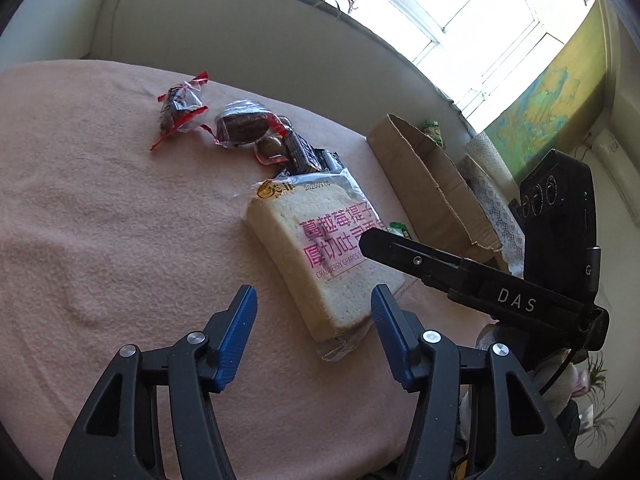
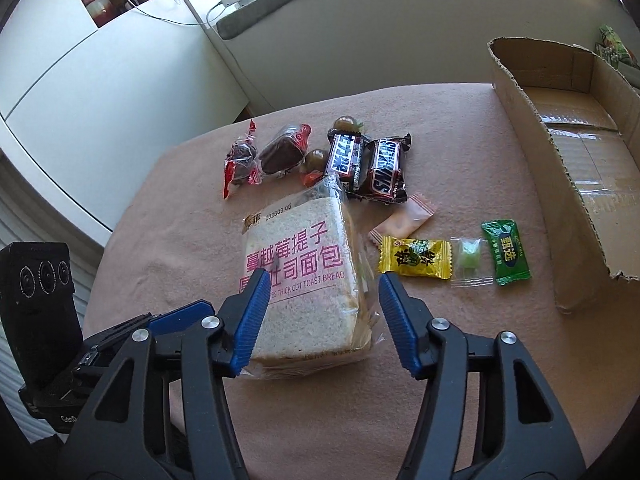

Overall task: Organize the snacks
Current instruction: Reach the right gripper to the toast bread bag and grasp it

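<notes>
Right claw point(image 2: 320, 316) half open | bread pack point(image 2: 304, 280) between fingers, untouched

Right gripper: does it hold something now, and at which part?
Nothing held. The right gripper is open around the bread pack's near end, pads not pressing.
</notes>
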Demonstrator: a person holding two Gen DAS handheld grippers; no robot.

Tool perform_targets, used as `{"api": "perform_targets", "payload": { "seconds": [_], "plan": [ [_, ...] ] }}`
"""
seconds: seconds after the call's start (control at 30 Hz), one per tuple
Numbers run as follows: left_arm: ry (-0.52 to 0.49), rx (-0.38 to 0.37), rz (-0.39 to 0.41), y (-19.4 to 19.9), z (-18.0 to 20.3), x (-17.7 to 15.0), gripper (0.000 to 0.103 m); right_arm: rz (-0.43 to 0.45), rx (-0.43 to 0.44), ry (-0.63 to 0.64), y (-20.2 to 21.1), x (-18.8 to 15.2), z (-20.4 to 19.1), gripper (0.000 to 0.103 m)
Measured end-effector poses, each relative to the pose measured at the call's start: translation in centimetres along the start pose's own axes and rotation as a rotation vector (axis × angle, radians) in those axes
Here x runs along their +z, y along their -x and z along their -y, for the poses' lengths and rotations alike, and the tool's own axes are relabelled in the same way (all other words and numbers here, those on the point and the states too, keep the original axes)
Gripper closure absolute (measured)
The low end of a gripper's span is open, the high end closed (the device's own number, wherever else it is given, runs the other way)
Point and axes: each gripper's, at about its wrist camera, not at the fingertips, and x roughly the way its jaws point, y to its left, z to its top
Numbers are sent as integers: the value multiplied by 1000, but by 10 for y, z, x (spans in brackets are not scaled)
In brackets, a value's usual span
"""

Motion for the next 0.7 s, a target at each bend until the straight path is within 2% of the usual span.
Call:
{"api": "perform_targets", "payload": {
  "seconds": [0.13,0.47,0.7],
  "plan": [
    [-8,11,-26,-14,-1,4,56,-34,13,6,-11,3,5,47],
    [-74,27,-17,-17,10,8,58,-49,53,15,-12,4,2,50],
    [-98,43,-3,-15,19,11,58,-30,45,31,-7,5,-4,50]
  ]
}}
